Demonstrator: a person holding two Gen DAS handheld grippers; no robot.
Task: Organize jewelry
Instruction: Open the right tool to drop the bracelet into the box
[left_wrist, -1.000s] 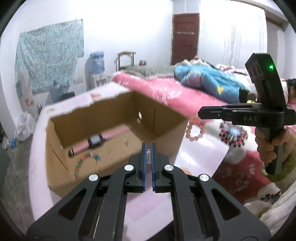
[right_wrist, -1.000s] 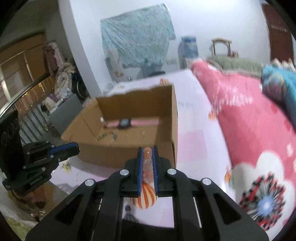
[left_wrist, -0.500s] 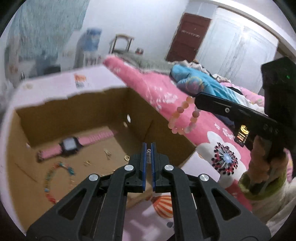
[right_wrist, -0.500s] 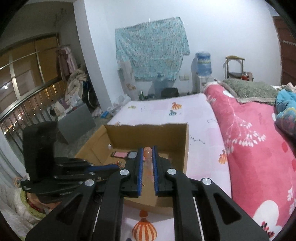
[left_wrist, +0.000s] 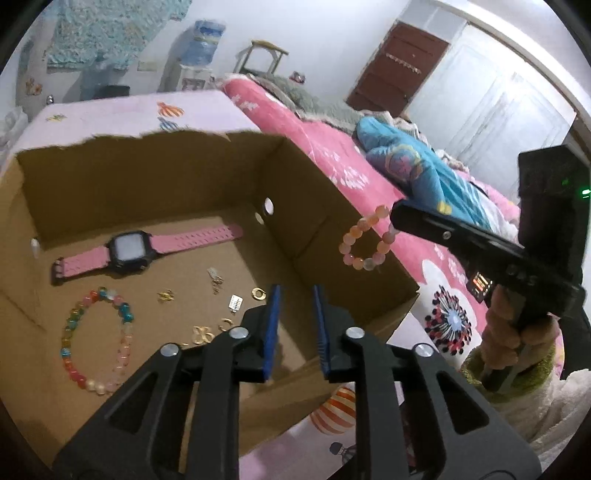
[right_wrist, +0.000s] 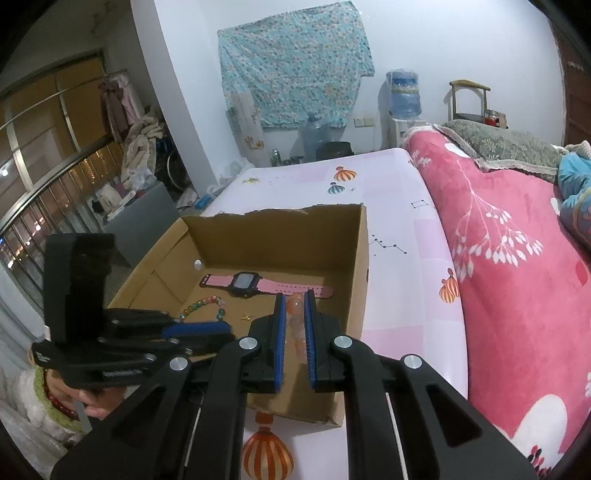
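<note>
An open cardboard box (left_wrist: 325, 221) stands on a pink sheet. Inside lie a pink watch (left_wrist: 129, 251), a multicoloured bead bracelet (left_wrist: 70, 332) and several small gold pieces (left_wrist: 258, 293). My left gripper (left_wrist: 295, 299) is open and empty above the box's near right corner. My right gripper (right_wrist: 294, 306) is shut on a peach bead bracelet (left_wrist: 364, 240), which hangs over the box's right wall. In the right wrist view the box (right_wrist: 364, 266), watch (right_wrist: 247, 282) and peach beads (right_wrist: 295, 308) between the pads show.
A pink flowered blanket (right_wrist: 517, 277) covers the bed to the right of the box. A blue bundle (left_wrist: 413, 166) lies further back. The pink balloon-print sheet (right_wrist: 406, 295) surrounds the box.
My left gripper has opened; the small spring-like piece it held is gone from its pads. My right gripper has carried the peach bracelet from beside the box to over the box's right wall.
</note>
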